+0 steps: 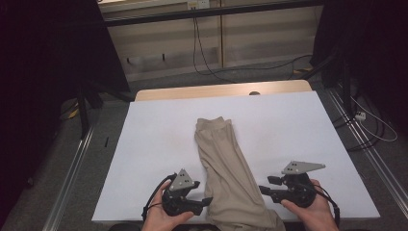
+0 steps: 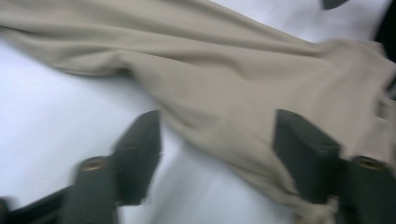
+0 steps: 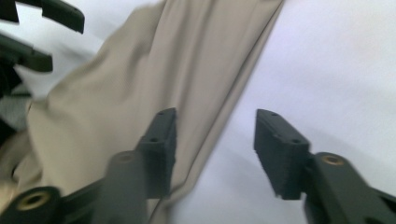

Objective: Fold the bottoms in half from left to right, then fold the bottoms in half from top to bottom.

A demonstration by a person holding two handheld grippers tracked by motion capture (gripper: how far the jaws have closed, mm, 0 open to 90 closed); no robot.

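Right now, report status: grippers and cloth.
Left hand-held gripper open, right hand-held gripper open, flanking the cloth. Beige cloth lying loose, bunched lengthwise on white table. Nothing in the way.

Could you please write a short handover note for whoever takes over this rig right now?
Left gripper: open, at the near left edge of the beige garment, nothing clamped.
Right gripper: open, at the garment's near right edge, nothing clamped.
Garment: bunched lengthwise on the white table, running from mid-table to the near edge, which it overhangs.
Done: garment laid down and let go.
Left: probably re-grip and fold or straighten it.
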